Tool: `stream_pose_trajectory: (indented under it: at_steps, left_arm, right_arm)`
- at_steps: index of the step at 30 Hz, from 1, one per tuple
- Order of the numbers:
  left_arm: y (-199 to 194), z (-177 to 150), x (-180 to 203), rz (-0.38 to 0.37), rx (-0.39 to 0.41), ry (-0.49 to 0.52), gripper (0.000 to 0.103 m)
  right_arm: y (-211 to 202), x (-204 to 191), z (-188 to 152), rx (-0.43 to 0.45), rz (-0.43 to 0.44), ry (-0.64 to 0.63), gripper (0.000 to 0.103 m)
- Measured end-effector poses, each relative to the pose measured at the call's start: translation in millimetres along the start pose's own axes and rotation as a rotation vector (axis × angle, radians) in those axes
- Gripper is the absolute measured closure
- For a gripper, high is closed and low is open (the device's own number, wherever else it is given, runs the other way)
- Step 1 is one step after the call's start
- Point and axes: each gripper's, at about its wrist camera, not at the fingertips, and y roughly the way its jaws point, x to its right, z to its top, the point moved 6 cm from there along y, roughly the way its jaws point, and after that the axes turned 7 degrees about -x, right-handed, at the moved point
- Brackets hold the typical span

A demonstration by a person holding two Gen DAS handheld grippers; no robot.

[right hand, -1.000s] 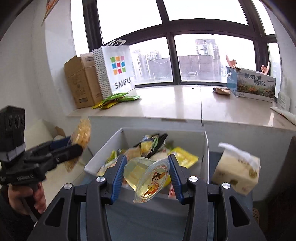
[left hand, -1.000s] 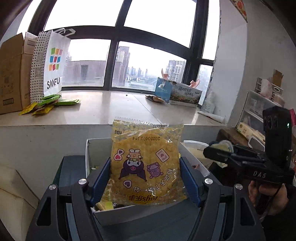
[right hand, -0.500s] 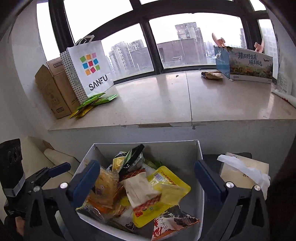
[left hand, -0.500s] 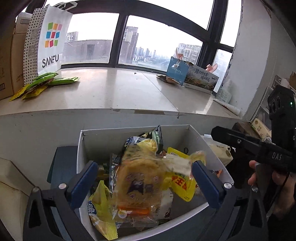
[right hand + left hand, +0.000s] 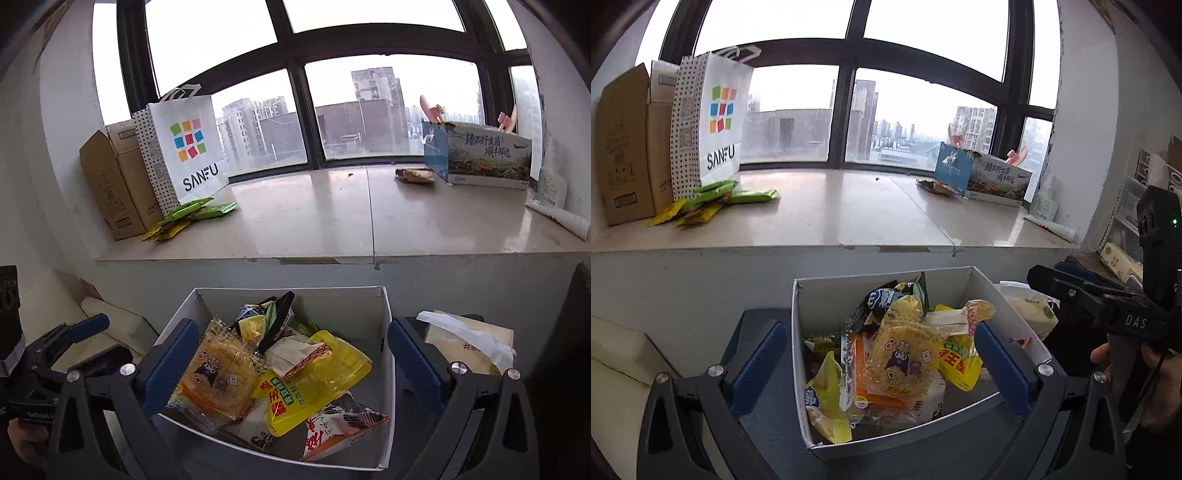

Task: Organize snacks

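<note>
A white open box (image 5: 803,354) (image 5: 386,332) holds several snack packs. The yellow cartoon-printed pack (image 5: 903,360) (image 5: 218,376) lies on top of the pile, next to a yellow-green pouch (image 5: 314,384). The jelly cup (image 5: 979,310) rests near the box's far right. My left gripper (image 5: 882,365) is open and empty above the box. My right gripper (image 5: 291,365) is open and empty above the box too. It also shows in the left wrist view (image 5: 1071,288), at the right.
A stone windowsill (image 5: 849,214) runs behind the box, with a SANFU paper bag (image 5: 713,125), cardboard boxes (image 5: 624,147), green and yellow sachets (image 5: 713,203) and a printed carton (image 5: 990,177). A tissue pack (image 5: 469,343) lies right of the box.
Both grippers opened and dropped their loads: the cartoon pack and the jelly cup fell into the box. Both grippers then drew back and up a little.
</note>
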Motion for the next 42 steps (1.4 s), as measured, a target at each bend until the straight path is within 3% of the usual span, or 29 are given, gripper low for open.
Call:
stream_pose_trajectory:
  at_steps: [5,7,12,17,22,30,42]
  left_arm:
    - [-49.4,-13.7,14.7,0.161,0.084,0.093,0.0]
    - [-64.6,-23.7,21.0,0.142,0.093,0.102,0.0]
    - [-97.4,-52.4,29.0,-0.008,0.054,0.026,0.0]
    - [-130.2,-81.6,44.8,0.028,0.06,0.066,0.0]
    - [-158.4,-106.8,59.1,-0.014,0.044,0.037,0.0]
    - [-178.8,-127.7,67.8,-0.057,0.019,0.021,0.0]
    - [-178.1,-125.4,66.6,-0.042,0.015,0.013,0.0]
  right_arm:
    - [-48.8,-19.9,-12.8,0.098,-0.142,-0.086,0.0]
    - [-68.8,-27.1,-20.8,0.123,-0.145,-0.098,0.0]
    - [-116.3,-43.8,-53.7,0.148,-0.111,-0.133,0.0]
    - [-152.8,-48.1,-91.2,0.113,-0.066,-0.085,0.0]
    - [-190.9,-55.6,-124.5,0.172,-0.101,-0.054,0.0]
    - [-197.2,-67.8,-143.8,0.126,-0.106,-0.08,0.0]
    - [-196.2,-65.5,-148.2,0.1,-0.101,-0.063,0.0]
